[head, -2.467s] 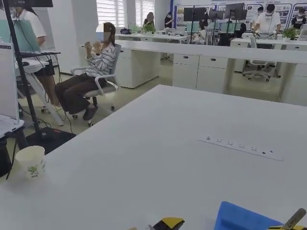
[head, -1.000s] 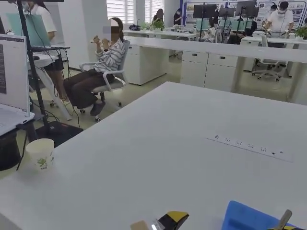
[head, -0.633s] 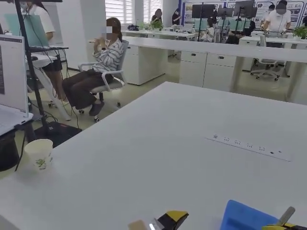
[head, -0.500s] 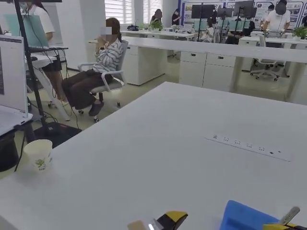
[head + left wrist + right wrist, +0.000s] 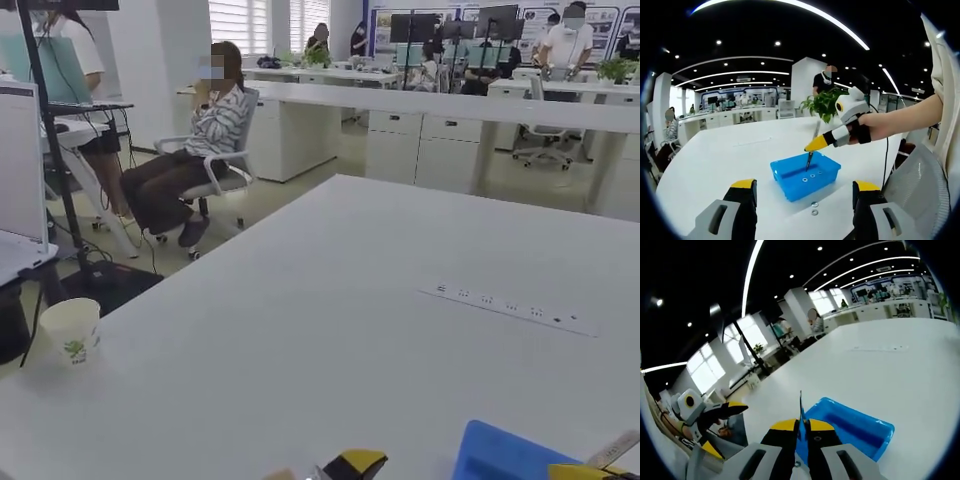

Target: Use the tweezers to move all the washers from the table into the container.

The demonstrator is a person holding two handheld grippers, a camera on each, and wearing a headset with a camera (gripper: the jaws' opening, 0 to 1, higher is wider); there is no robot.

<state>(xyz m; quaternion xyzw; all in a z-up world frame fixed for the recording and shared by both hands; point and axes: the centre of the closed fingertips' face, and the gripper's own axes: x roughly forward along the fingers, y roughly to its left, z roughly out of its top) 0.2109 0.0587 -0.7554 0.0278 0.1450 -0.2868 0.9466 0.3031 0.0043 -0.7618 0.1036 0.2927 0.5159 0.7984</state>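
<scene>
Left tongs [image 5: 804,186] are hanging wide open with nothing in them, yellow-capped jaws on either side of the work in the left gripper view. Just ahead of them two washers [image 5: 814,204] sit on the white bench [image 5: 715,165], near the container [image 5: 785,189] but outside it. At least three more are lying inside it. Over to the right, the right tongs [image 5: 816,145] are clamped shut on the tweezers [image 5: 811,152], whose point dips down into the container. Can't tell if there's a washer in the tip, it's too small.

What changed: not a lot, honestly. In the head view the paper cup [image 5: 68,332] and everything else slid a bit compared with half a second ago, so that's just the head moving. The one real difference is at the far right edge, where the silver end of the tweezers lies lower and flatter than it did. My guess is a drop-off into the container is happening or just wrapped up, and the two stragglers on the bench are what's left.

Materials: the washers are tiny flat silvery metal rings, fiddly stuff. The container is a shallow glossy blue plastic tray, rectangular with rounded corners and low walls. The tweezers are thin metal tapering to a point. The bench is smooth, plain white.
</scene>
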